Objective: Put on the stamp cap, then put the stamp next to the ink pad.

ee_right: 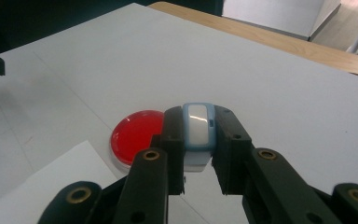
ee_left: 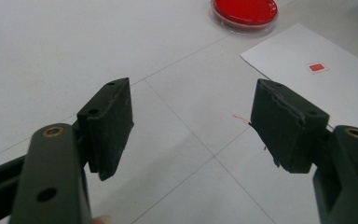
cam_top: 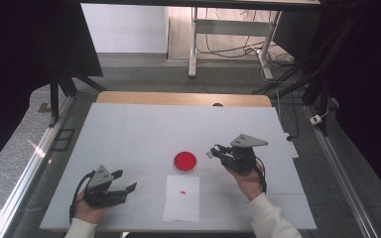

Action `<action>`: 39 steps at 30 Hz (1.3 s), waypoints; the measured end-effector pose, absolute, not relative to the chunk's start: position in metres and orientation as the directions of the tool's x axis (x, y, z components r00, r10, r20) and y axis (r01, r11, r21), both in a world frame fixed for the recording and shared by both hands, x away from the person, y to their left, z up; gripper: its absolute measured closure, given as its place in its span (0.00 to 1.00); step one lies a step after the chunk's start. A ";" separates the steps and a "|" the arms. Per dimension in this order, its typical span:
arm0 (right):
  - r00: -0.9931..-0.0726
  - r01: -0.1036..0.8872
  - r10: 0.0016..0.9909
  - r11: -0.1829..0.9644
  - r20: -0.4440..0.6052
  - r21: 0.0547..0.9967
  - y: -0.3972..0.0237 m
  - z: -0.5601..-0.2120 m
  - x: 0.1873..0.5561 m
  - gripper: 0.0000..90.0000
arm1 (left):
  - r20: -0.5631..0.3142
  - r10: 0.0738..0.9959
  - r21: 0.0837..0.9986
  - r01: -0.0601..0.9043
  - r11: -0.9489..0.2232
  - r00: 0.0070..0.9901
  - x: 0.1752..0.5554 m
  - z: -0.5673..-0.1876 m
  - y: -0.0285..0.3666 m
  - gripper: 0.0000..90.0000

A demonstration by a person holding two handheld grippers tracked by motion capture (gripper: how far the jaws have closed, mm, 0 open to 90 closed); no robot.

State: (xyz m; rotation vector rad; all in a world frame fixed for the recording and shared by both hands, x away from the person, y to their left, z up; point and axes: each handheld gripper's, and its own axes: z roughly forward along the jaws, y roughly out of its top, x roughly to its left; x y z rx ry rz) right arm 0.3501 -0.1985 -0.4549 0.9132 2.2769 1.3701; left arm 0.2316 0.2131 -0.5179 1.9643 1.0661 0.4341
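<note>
A round red dish (cam_top: 185, 161) sits near the middle of the white table (cam_top: 144, 124). Just in front of it lies a white paper sheet (cam_top: 181, 203) with a small red mark (cam_top: 183, 192). My right gripper (cam_top: 213, 152) hovers to the right of the dish, shut on a small blue-and-white object (ee_right: 198, 128) that stands upright between the pads. The dish (ee_right: 135, 133) lies just beyond and left of it. My left gripper (cam_top: 127, 180) is low at the front left, open and with nothing in it (ee_left: 193, 112); the dish (ee_left: 245, 10) and the sheet (ee_left: 326, 88) lie ahead of it.
A wooden edge (cam_top: 183, 98) runs along the table's far side. Metal rails flank the table on the floor, and cables and a stand's legs (cam_top: 194, 44) lie beyond it. Bare white surface lies left of and behind the dish.
</note>
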 end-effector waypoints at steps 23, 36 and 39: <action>-0.756 0.406 0.654 0.452 0.014 0.794 -0.182 -0.472 0.382 0.83 | -0.076 0.809 0.805 0.514 -0.296 0.583 0.231 -0.518 0.210 0.33; -0.793 0.389 0.608 0.560 -0.043 0.731 -0.162 -0.484 0.383 0.83 | -0.068 0.814 0.806 0.513 -0.296 0.576 0.231 -0.518 0.210 0.33; -0.793 0.395 0.608 0.565 -0.042 0.724 -0.161 -0.486 0.384 0.83 | -0.066 0.815 0.805 0.514 -0.298 0.576 0.231 -0.518 0.210 0.33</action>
